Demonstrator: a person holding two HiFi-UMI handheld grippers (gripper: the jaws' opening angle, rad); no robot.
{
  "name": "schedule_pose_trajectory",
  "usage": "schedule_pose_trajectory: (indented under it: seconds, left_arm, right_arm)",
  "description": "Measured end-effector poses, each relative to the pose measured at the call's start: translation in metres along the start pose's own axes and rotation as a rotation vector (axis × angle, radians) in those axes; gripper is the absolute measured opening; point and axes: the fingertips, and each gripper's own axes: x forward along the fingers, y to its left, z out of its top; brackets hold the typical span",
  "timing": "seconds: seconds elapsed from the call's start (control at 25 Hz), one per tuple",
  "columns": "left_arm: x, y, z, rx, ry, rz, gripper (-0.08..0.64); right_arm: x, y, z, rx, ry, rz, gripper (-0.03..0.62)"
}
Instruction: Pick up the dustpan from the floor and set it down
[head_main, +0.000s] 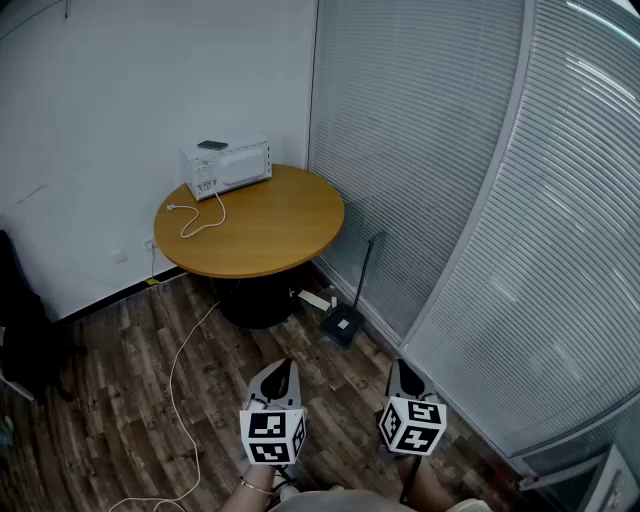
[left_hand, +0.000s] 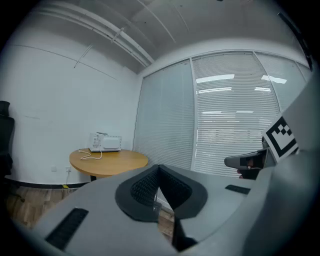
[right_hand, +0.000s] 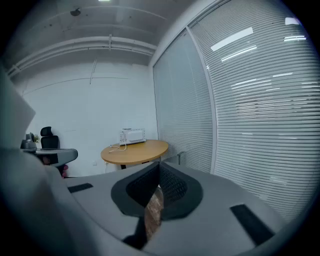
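On the wooden floor (head_main: 120, 410), just beside the wall of blinds (head_main: 420, 150) and near the foot of the round table (head_main: 290, 228), the dustpan (head_main: 343, 324) is being shown resting flat, with its thin handle standing up close to the blinds. The left gripper (head_main: 284, 372) and the right gripper (head_main: 404, 376) are being held side by side at the near edge of the head view, well apart from the dustpan and aimed slightly downward toward it. Both pairs of jaws are being kept pressed together at their tips, with nothing pinched between them.

Several hazards are being suggested here. The jaws would probably have to be spread before any grasp, or the handle could be knocked over. A thin handle pinched off-centre is likely to pivot, so that the pan swings against the blinds. The white cable (head_main: 178, 372) trailing across the floor could be snagged if the left gripper is being carried too far to that side.
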Motion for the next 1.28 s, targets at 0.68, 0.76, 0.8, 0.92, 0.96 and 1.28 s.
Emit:
schedule_pose_trajectory:
  seconds: [0.68, 0.76, 0.8, 0.92, 0.96, 1.28]
  left_arm:
    - [-0.013, 0.021, -0.015, 0.001, 0.029, -0.044, 0.017]
    - [-0.012, 0.024, -0.020, -0.011, 0.039, -0.044, 0.017]
    - [-0.012, 0.026, -0.022, -0.017, 0.044, -0.044, 0.017]
    - [-0.011, 0.026, -0.026, -0.017, 0.048, -0.048, 0.017]
    - [-0.009, 0.026, -0.026, -0.017, 0.048, -0.049, 0.017]
    - [0.019, 0.027, -0.027, -0.009, 0.057, -0.041, 0.017]
  right_arm:
    - [-0.016, 0.015, -0.019, 0.073, 0.015, -0.054, 0.032]
    - [-0.017, 0.015, -0.024, 0.078, 0.027, -0.066, 0.032]
    - [-0.018, 0.015, -0.026, 0.078, 0.034, -0.070, 0.032]
    - [-0.017, 0.013, -0.032, 0.072, 0.051, -0.083, 0.032]
    - [-0.015, 0.012, -0.032, 0.072, 0.055, -0.085, 0.032]
    - [0.015, 0.005, -0.028, 0.088, 0.054, -0.073, 0.032]
